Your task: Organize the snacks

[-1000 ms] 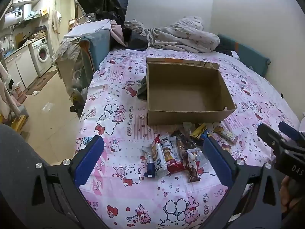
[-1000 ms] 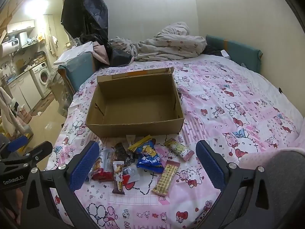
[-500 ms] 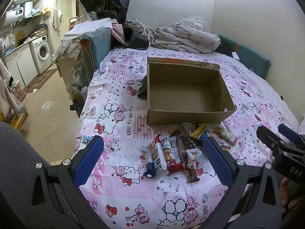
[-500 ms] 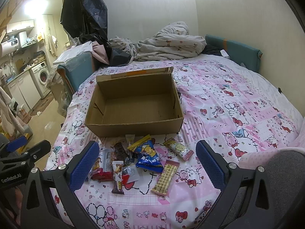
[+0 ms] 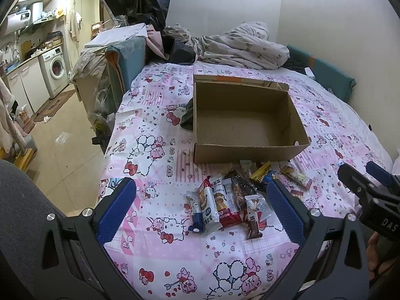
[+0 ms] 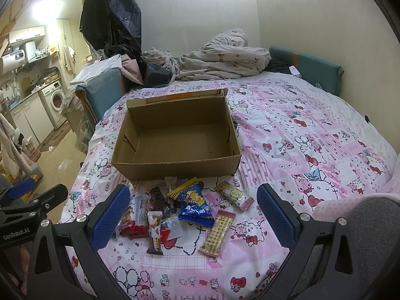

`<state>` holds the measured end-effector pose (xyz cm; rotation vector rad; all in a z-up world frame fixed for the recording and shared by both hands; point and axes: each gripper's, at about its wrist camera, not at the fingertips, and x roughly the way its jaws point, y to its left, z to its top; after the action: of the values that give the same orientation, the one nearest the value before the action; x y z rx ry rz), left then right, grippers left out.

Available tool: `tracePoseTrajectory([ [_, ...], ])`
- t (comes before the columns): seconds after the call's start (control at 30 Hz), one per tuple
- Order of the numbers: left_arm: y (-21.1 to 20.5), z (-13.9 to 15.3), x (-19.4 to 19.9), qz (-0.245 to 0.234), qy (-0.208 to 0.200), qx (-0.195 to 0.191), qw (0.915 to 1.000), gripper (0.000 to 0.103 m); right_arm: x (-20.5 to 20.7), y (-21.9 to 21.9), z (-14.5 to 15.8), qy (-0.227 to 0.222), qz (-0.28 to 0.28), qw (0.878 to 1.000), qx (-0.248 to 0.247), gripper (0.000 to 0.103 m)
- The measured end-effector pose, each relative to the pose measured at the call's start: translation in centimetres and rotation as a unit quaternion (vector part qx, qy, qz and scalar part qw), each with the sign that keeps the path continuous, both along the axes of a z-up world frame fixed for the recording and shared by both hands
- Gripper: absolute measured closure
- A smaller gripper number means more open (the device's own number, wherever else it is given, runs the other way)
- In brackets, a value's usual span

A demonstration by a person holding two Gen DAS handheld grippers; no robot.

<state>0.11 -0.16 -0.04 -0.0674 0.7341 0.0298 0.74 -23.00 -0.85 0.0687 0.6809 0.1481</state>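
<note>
Cardboard box [image 6: 175, 135] is sitting empty on the pink bedsheet [image 6: 312, 150], and the snack packets [image 6: 175, 210] are lying loose just in front of its near wall. We are holding the left gripper [image 5: 200, 210] and right gripper [image 6: 192, 212] spread wide above the packets, gripping nothing.

The dark item [image 5: 187, 117] beside the cardboard box [image 5: 246, 153] is mostly hidden behind the box's left wall and cannot be identified. In the snack pile [image 6: 172, 208], overlapping wrappers cover one another, and most printed text is too small to read. The right gripper [image 5: 362, 175] is cut off by the left wrist view's edge.
</note>
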Motion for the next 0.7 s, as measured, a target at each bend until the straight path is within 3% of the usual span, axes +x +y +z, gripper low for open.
tracePoseTrajectory([
  [0.7, 0.25, 0.07, 0.0, 0.0, 0.003, -0.001, 1.0, 0.0, -0.14, -0.1, -0.15, 0.0, -0.001, 1.0, 0.0, 0.0],
])
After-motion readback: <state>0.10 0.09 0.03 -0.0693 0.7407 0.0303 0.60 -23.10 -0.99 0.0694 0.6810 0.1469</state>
